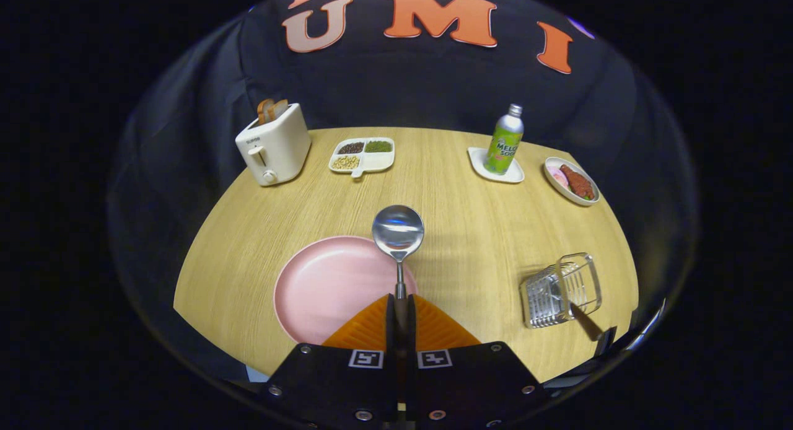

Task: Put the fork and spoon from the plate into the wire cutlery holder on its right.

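Observation:
My gripper (400,309) is shut on the handle of a metal spoon (398,232), whose shiny round bowl sticks out ahead of the fingers, lifted above the table. Under the fingers and a little to their left lies a pink plate (322,287) with nothing on its visible part. To the right of the plate stands the wire cutlery holder (560,289). A dark handle (588,323) pokes out of it toward me; I cannot tell which utensil it belongs to.
At the far side of the round wooden table (458,225) stand a cream toaster (274,144) with bread slices, a white divided dish (362,155) of beans, a green soda bottle (505,142) on a white coaster, and a small dish of food (572,181).

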